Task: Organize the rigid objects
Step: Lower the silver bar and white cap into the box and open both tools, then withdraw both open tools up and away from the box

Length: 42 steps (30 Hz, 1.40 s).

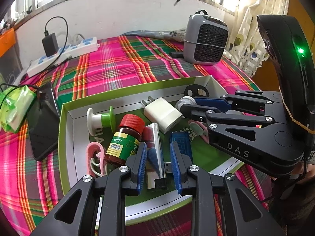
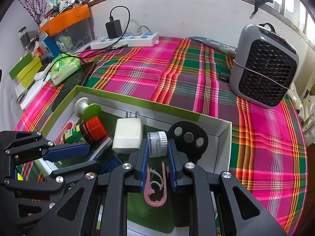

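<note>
Plaid cloth [image 1: 122, 63] in pink and green covers the surface under a window wall, and a shallow green-rimmed box [image 1: 65, 118] lies on it.

From its own wrist view, the right gripper [image 2: 157, 153] has its blue-padded fingers closed against a small clear jar with a white ribbed lid [image 2: 157, 143], which lies on its side between the pads over the box floor. Beneath the fingers lies a pink clip [image 2: 155, 188]. Just beside the jar on the right sits a black disc with three round inserts [image 2: 188, 139]; on its left stands a white plug adapter [image 2: 128, 135], prongs pointing to the far box wall.

The left gripper [image 1: 160, 149] hovers with its jaws parted and nothing between the pads, over a shiny metal flat piece [image 1: 155, 153] and a blue USB stick [image 1: 182, 143] on the box floor. Touching its left finger is a brown bottle with a red cap and green label [image 1: 124, 141], lying tilted. Behind that rests a white and green spool-shaped piece [image 1: 100, 119], with another pink clip [image 1: 95, 157] near the left wall.

Outside the box, a dark phone [image 1: 42, 122] lies by its left side with a green tissue pack [image 1: 13, 108] beyond. A white power strip [image 1: 63, 55] with a black charger sits at the back, and a grey fan heater [image 1: 205, 39] stands at the far right.
</note>
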Tool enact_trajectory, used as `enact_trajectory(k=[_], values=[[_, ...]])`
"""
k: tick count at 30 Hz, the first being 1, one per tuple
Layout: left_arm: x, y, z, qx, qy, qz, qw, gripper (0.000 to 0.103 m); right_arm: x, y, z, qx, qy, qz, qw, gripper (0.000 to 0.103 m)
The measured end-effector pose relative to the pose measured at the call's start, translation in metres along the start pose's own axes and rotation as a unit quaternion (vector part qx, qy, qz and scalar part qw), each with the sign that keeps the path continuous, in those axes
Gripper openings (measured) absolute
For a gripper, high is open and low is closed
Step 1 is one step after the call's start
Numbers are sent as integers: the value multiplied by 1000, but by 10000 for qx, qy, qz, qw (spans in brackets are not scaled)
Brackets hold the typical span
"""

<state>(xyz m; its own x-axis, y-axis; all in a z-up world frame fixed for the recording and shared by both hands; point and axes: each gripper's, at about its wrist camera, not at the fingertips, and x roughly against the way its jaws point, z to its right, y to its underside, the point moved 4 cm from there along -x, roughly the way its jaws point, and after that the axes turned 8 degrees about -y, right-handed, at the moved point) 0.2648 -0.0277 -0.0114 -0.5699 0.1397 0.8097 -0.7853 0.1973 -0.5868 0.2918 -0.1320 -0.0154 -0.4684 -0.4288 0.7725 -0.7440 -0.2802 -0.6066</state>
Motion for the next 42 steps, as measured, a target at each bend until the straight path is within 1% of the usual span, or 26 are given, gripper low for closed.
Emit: enact_trajectory(k=[4,9,11,12,13,15,22,23,26,28,30,32,35,37,39,42], values=[[0,0,0,3,-18,-12,10000,26,2,1,0,-4,-4,24,10000,20],[4,2,2,4,-20,-11,10000,27,7,3,-1,-42,-13,88,10000,20],[7,3,2,13,-44,14,10000,27,11,5,-3,-33,-19,121,9999,23],[9,3,2,23,-59,31,10000,27,14,6,-4,-37,-11,146,9999,28],[12,4,2,40,-110,63,9999,27,17,8,-4,-48,-11,175,9998,31],[18,5,1,102,-171,131,9997,27,22,9,-6,-71,-20,230,9997,32],[43,12,1,272,-642,430,9966,27,51,19,-13,-204,12,535,9984,32],[49,15,2,272,-719,491,9958,27,53,20,-14,-222,10,558,9982,32],[60,23,5,394,-585,537,9961,27,65,29,-18,-283,54,654,9974,33],[66,30,8,383,-711,556,9952,27,72,36,-22,-307,119,696,9970,33],[69,37,10,434,-740,513,9950,27,77,43,-24,-383,170,703,9966,33],[72,45,10,517,-691,472,9952,27,82,52,-26,-461,171,712,9962,33],[74,59,11,594,-817,397,9941,27,86,66,-27,-541,306,661,9959,34],[75,68,11,638,-877,355,9935,27,86,76,-29,-566,377,611,9958,40],[76,76,11,611,-966,344,9928,27,85,84,-31,-577,412,572,9958,43],[72,88,11,631,-1027,249,9924,27,80,95,-32,-566,522,461,9960,44]])
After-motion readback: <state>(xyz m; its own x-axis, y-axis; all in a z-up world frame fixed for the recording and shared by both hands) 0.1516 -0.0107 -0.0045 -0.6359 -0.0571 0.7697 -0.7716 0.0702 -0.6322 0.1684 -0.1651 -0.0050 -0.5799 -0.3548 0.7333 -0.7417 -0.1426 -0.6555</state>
